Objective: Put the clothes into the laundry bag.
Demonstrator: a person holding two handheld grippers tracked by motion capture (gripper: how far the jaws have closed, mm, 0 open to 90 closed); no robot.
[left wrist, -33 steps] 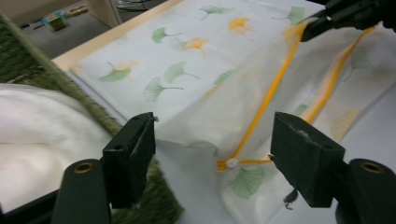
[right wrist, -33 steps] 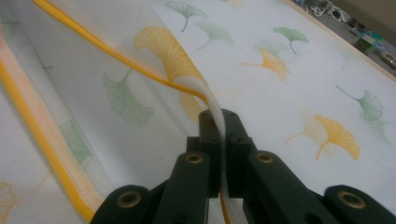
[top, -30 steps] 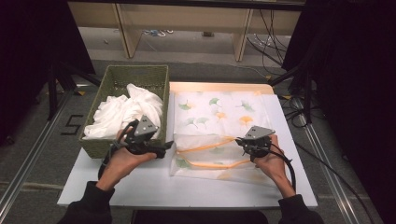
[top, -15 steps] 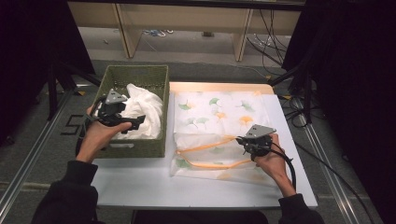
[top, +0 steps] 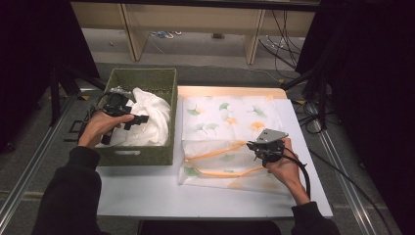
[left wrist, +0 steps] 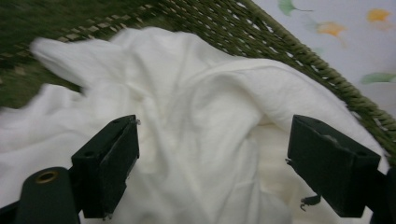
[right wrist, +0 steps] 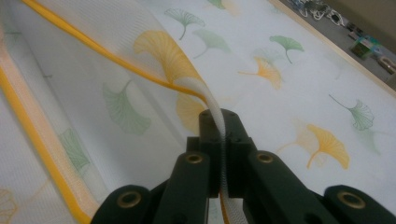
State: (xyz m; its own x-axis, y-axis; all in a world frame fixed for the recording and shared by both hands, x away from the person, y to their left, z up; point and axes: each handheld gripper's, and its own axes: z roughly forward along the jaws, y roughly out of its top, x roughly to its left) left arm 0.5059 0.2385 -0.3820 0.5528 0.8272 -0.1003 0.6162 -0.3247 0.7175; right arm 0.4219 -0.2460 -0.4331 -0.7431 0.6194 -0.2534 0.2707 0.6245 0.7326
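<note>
Setup: green woven basket point(top: 142, 152) at the left of the white worktop point(top: 147, 196), holding a crumpled white cloth point(top: 149, 117). Beside it, to the right, lies a mesh laundry bag point(top: 230, 117) printed with ginkgo leaves, its orange-trimmed opening point(top: 215, 152) facing the person.

Right gripper point(top: 258, 147): clenched on the upper lip of the bag. In the right gripper view the white mesh edge point(right wrist: 215, 116) runs between the closed jaws, and the orange trim point(right wrist: 107, 53) lifts away from the lower layer, so the mouth stands partly open.

Left gripper point(top: 134, 120): over the basket, jaws spread wide, nothing in them. In the left gripper view the cloth point(left wrist: 201, 126) lies just beyond and between the two jaws, with a raised fold at centre.

Judged step: take the cloth from the basket, likely for loading into the bag.

Notes for doing it well:
- Lower onto the raised fold, not a flat area; a ridge gives both jaws fabric to bite.
- Take a deep bite near the bulk of the cloth so it lifts as one bundle without trailing.
- Keep clear of the basket wall point(left wrist: 289, 42); the weave could snag a jaw.
- Lift straight up before moving across the rim.
- Hold the bag lip high and steady; if it sags, the mouth closes.
</note>
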